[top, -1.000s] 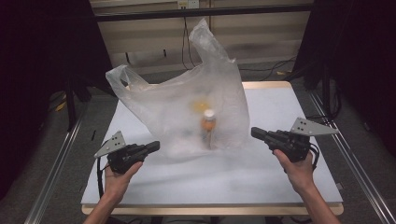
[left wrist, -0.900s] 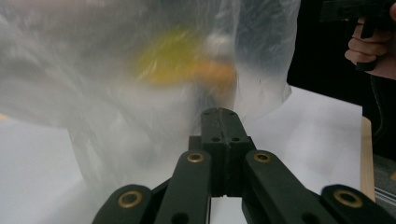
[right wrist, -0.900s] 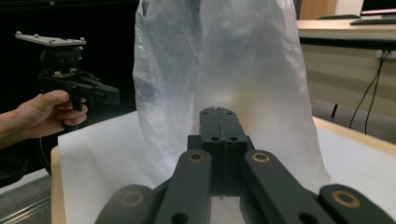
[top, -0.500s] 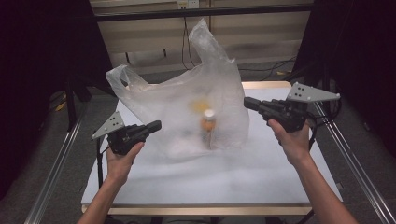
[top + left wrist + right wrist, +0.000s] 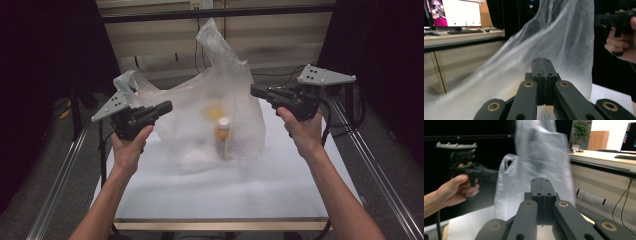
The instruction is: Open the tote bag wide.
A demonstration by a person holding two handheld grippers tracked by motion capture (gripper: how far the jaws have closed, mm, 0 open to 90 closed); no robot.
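The clear plastic bag (image 5: 215, 115) stands mid-table (image 5: 300, 185), an orange-capped bottle (image 5: 223, 137) upright inside. Left gripper (image 5: 167, 106) and right gripper (image 5: 254, 90), jaws closed and empty, flank it. Judged step: approach; next, each must open onto a handle.

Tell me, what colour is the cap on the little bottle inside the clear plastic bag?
White, on the orange bottle; the high view shows it best.

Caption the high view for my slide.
Two shut claws, left and right, flank a translucent plastic bag holding an orange-capped bottle on the white table.
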